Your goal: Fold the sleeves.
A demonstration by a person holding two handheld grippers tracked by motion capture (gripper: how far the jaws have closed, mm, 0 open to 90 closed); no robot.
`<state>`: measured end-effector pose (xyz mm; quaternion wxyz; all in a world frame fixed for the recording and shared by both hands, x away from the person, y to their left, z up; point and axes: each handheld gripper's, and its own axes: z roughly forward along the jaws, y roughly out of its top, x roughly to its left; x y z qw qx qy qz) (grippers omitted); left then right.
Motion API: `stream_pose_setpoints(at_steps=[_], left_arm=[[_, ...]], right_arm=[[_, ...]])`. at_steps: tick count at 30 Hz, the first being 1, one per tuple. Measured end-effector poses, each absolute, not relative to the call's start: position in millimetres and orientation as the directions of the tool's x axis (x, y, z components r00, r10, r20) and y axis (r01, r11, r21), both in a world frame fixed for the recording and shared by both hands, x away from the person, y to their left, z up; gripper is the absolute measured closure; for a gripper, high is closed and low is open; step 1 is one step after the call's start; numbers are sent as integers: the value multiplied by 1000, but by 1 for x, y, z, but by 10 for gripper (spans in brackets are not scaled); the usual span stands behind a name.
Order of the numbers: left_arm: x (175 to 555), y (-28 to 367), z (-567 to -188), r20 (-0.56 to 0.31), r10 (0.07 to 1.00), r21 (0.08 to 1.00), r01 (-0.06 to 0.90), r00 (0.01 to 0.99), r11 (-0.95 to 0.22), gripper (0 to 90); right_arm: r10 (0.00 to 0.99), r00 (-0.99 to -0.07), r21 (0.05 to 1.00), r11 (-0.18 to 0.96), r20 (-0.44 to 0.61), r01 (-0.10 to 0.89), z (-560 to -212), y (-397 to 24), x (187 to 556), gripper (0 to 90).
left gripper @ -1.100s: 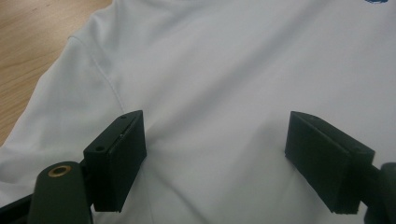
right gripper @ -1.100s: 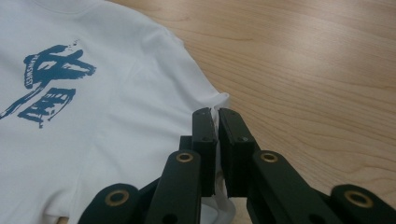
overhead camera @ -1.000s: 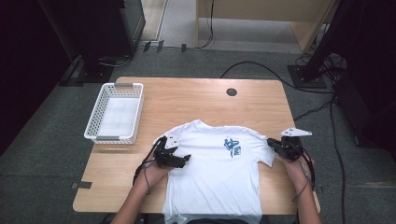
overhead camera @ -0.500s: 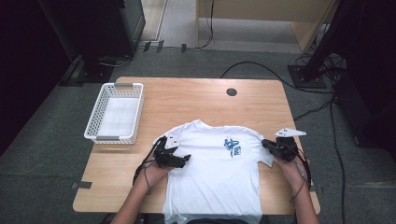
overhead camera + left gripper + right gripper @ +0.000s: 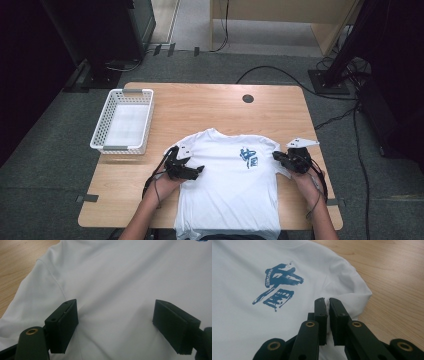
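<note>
While right gripper [image 5: 327,305] pinches sleeve fold of white T-shirt [image 5: 230,190], lying right of basket [image 5: 123,121], left gripper [image 5: 115,323] rests open on its chest: carry fold inward low, cloth taut.

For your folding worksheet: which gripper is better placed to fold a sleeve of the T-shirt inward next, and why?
Right. The right gripper is shut on the T-shirt's sleeve fabric, while the left gripper rests open on it.

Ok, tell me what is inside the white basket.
The white basket on the table looks empty: its pale floor shows with nothing on it. Its near wall hides a narrow strip of that floor.
</note>
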<state>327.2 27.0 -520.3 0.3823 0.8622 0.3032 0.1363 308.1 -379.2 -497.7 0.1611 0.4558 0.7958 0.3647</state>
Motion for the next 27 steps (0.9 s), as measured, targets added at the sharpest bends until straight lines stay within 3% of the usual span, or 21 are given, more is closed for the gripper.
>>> stream_pose_setpoints(at_steps=[27], left_arm=[[327,27,-520,4,628,742,419,778,-524,208]], right_arm=[[811,-580,723,356,76,593,-496,-356,306,854]])
